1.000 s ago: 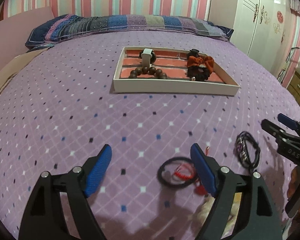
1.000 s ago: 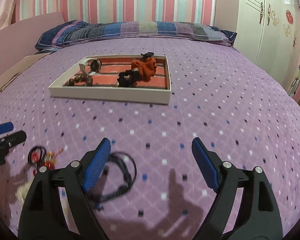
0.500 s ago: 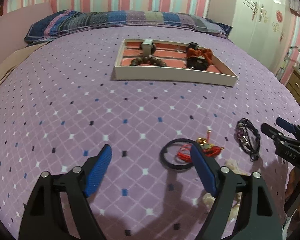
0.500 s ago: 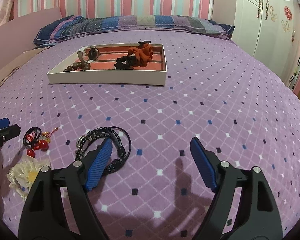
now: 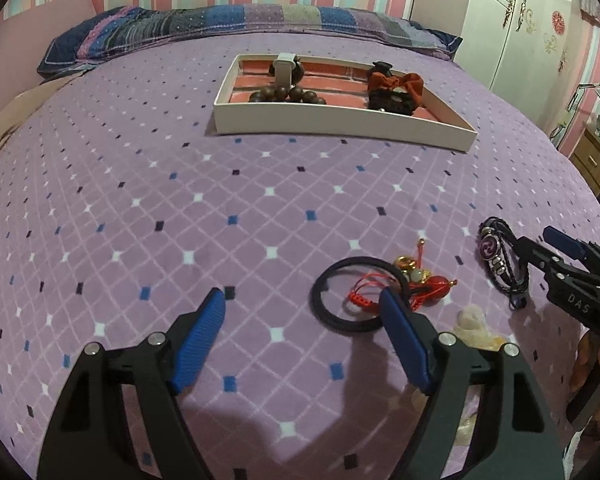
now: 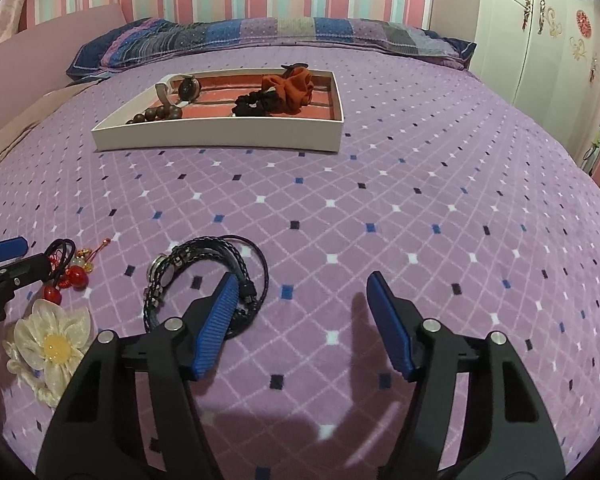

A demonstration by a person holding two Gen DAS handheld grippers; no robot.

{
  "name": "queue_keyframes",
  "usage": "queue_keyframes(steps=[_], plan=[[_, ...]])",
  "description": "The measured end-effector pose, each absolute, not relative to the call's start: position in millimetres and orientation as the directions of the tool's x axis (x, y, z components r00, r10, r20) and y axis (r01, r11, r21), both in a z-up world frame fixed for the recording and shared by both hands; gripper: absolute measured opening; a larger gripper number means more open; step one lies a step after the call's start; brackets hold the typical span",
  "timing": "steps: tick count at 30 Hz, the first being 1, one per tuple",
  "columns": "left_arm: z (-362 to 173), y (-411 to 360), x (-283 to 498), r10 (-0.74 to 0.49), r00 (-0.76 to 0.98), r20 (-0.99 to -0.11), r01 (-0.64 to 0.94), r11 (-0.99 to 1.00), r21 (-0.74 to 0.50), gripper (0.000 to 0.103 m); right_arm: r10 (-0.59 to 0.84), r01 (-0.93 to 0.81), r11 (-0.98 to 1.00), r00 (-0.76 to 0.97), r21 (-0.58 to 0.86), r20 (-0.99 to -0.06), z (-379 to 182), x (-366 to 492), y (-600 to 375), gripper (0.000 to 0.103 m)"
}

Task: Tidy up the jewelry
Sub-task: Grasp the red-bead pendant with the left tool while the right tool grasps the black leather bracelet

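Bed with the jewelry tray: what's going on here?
A person with a hand-held gripper in each hand is sorting jewelry into the white tray, which already holds beads, a watch and scrunchies. The right hand-held gripper is closing with one pad at the black braided bracelet, nothing gripped yet. The left hand-held gripper hovers, closing slightly, by the black hair tie and red charms.

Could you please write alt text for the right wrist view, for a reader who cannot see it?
The right hand-held gripper, jaws closing with nothing between them, points down at a purple bedspread, its left pad over a black braided bracelet. A cream fabric flower lies further left; a white tray of jewelry sits beyond.
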State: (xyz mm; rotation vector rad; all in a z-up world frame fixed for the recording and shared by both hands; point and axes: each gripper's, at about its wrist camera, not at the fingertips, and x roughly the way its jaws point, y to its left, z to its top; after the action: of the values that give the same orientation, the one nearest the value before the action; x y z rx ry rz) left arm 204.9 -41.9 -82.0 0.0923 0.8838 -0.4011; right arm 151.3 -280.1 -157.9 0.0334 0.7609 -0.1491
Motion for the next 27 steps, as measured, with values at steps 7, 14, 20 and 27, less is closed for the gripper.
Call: queue_keyframes(steps=[7,14,20,27], plan=[[-83.7,-57.7,202.0,-0.312,0.549,-0.775,0.418,0.906,-0.068,0.074,-0.114,0.137,0.990,0.708,-0.023,-0.697,-160.8,153.6,-278.0,0.062],[-87.2,-62.1,201.1,-0.327,0.530,-0.782,0.444,0.893,-0.073,0.053,-0.104,0.126,0.992,0.706,-0.020,-0.701,-165.3,156.2,-274.2,0.054],[-86.9,-67.3,196.4,-0.366,0.513,-0.776,0.479,0.873,-0.094,0.019,-0.072,0.079,0.997,0.715,-0.022,-0.696,-166.5,157.8,-264.0,0.026],[-83.0,-65.5,192.0,-0.375,0.531,-0.760,0.482,0.871,-0.093,0.010,-0.046,0.059,0.998,0.737,-0.004,-0.675,-162.7,154.4,-260.3,0.011]])
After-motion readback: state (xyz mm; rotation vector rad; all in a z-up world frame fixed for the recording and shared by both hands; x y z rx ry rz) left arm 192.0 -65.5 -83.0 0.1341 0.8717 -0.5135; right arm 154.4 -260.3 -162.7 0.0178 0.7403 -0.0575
